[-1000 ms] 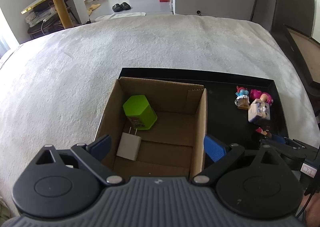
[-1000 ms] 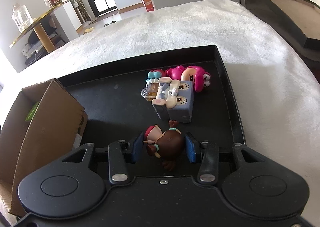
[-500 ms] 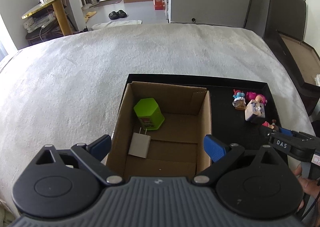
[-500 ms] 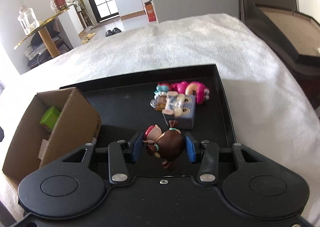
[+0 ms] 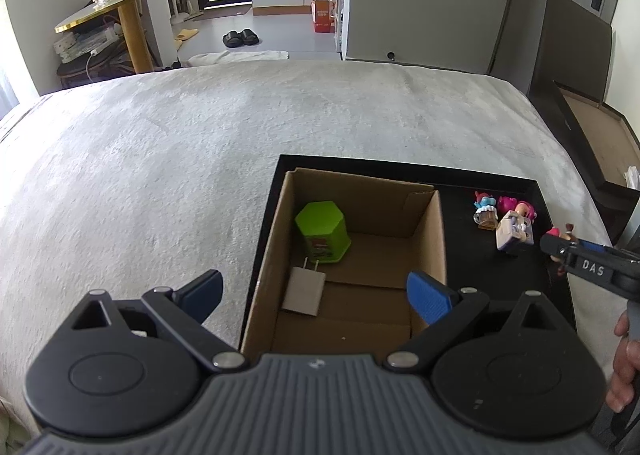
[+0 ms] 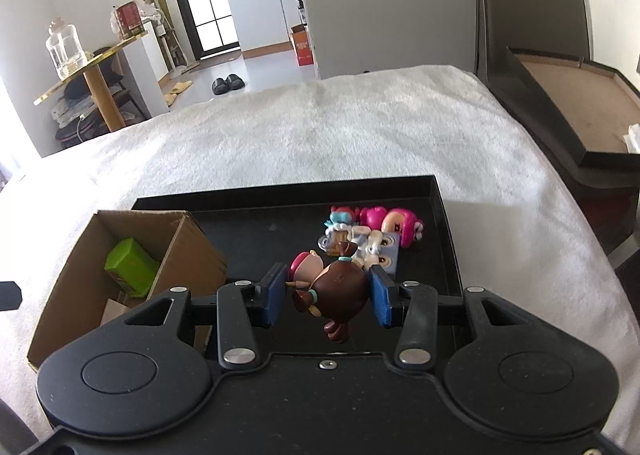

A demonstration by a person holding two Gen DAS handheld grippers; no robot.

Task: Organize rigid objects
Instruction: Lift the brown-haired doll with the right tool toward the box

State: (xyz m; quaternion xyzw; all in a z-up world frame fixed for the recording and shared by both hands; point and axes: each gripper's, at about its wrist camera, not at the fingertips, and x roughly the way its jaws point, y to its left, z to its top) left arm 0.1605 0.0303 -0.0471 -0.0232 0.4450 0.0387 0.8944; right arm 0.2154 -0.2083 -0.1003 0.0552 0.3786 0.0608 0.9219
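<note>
Two items lay in the cardboard box point(image 5: 362, 247); the right tongs point(image 6: 328, 297) clamped a brown-haired figurine point(image 6: 338, 289), the left tongs point(image 5: 316, 295) gaped empty, three figurines point(image 6: 372, 233) remained at the tray's point(image 6: 256, 231) far right corner.

The right gripper point(image 6: 327, 292) clamps a brown-haired figurine point(image 6: 340, 289) above the black tray point(image 6: 256, 233); a cardboard box point(image 6: 192, 251) holding a green container point(image 6: 130, 269) stands left.

Each gripper, the left gripper point(image 5: 314, 295) and the right gripper point(image 6: 326, 295), was matte black with round hubs, silver screws and blue fingers point(image 6: 274, 293); the left's grey housing was ribbed. White letters "DAS" marked the right's side.
</note>
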